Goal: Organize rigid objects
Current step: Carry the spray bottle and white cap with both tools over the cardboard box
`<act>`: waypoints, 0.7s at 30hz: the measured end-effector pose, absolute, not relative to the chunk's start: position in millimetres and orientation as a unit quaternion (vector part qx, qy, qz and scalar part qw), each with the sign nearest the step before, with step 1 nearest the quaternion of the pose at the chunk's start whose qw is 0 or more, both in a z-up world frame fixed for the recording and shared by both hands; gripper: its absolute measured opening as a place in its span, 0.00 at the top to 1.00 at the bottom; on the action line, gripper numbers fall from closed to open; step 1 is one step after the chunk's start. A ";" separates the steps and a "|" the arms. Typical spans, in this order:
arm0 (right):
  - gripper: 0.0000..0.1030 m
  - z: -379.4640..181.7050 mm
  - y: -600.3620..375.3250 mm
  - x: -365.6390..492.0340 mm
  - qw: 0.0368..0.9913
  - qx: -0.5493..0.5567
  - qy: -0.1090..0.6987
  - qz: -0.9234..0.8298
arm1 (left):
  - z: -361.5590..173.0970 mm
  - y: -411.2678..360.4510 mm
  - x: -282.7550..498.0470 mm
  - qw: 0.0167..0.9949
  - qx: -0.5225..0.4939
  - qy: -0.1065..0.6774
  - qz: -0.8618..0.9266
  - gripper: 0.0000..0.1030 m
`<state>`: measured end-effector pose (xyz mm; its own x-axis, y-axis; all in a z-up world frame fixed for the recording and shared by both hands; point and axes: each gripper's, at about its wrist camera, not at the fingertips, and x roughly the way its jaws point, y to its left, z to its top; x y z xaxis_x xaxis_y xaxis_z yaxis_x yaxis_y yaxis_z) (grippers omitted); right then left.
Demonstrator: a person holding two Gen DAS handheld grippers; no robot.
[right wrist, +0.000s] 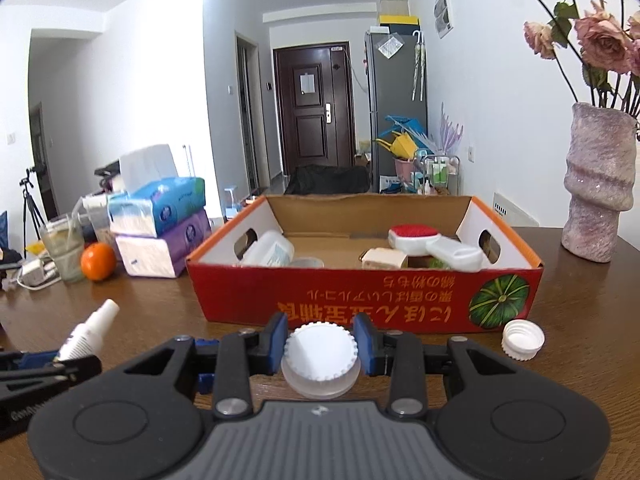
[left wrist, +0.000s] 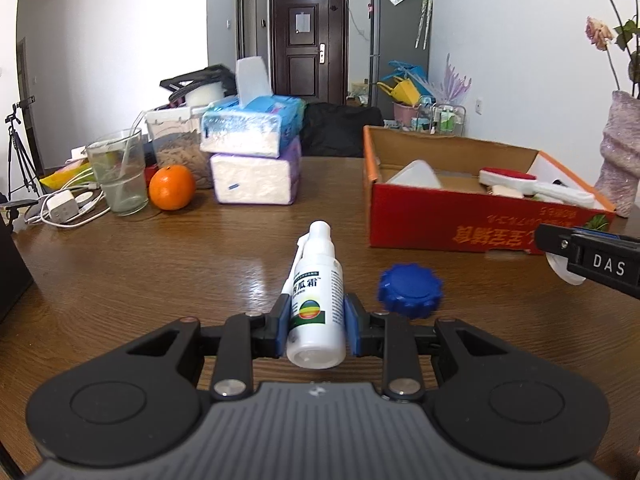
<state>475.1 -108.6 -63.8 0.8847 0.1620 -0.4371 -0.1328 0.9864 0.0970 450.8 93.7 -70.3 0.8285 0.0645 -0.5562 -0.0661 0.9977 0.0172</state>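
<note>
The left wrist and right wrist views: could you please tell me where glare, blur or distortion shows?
Left wrist view: window glare streaks the table beside the spray bottle; the blue cap looks slightly soft. Right wrist view: fisheye bends the walls and darkens the corners; the red box and white cap stay sharp.

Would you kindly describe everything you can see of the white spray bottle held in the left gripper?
The spray bottle is small, white, seemingly plastic, with a rounded cap on top, a thin nozzle tube folded along its side and a label with green lettering and a striped multicoloured emblem. It lies along the left gripper, base toward the camera, cap pointing away, clamped at mid-body between the blue pads. It seems lifted above the wooden table.
</note>
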 end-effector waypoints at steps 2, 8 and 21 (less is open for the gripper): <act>0.66 -60.5 -112.6 472.8 0.971 0.037 0.224 0.077 | -67.4 86.2 449.3 0.957 -0.001 0.287 0.032 0.73; 0.66 -52.9 -124.5 468.0 0.973 0.047 0.214 0.076 | -59.2 69.0 445.7 0.960 -0.001 0.277 0.034 0.73; 0.66 -38.9 -144.1 466.7 0.975 0.065 0.197 0.075 | -43.5 42.6 454.0 0.965 -0.010 0.258 0.038 0.73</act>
<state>466.7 -144.1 -38.9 0.9111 0.1715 -0.3748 -0.1201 0.9803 0.1565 454.0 42.6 -43.5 0.8636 0.0687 -0.4994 -0.0792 0.9969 0.0000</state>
